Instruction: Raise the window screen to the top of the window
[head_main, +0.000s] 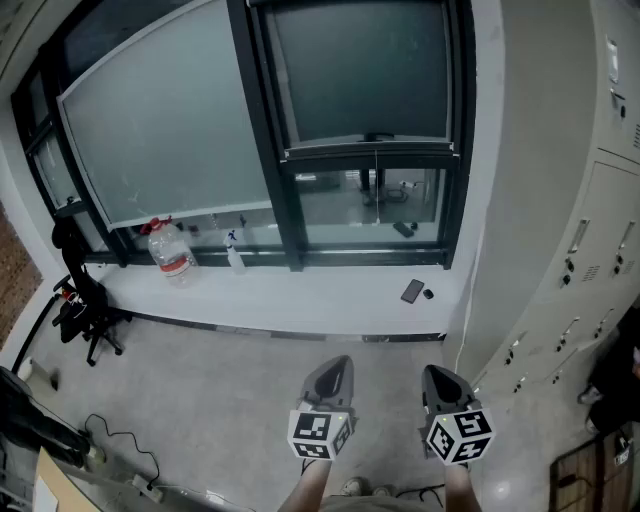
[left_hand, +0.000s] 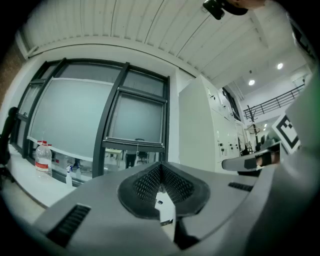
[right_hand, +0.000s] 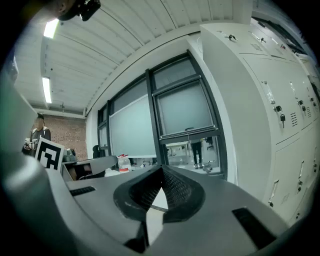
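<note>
Screen (head_main: 360, 70) hangs far off in the right pane, untouched. Left hand-held gripper (head_main: 334, 372) and right hand-held gripper (head_main: 437, 382) sit side by side near the person, over the floor (head_main: 200, 390). Both have their jaws pressed together with nothing between them, and both point roughly level toward the window. Beyond them runs the white sill (head_main: 320, 300), carrying a phone (head_main: 412, 291) on the right and a bottle (head_main: 172, 255) and sprayer (head_main: 235, 256) to the left. Above the sill the screen covers the upper part of its pane. Its bottom rail (head_main: 370, 152) stops partway down, with clear glass below. Nothing of the task looks done. The approach, a hold on the rail and the whole lift to the top all appear to be left.
</note>
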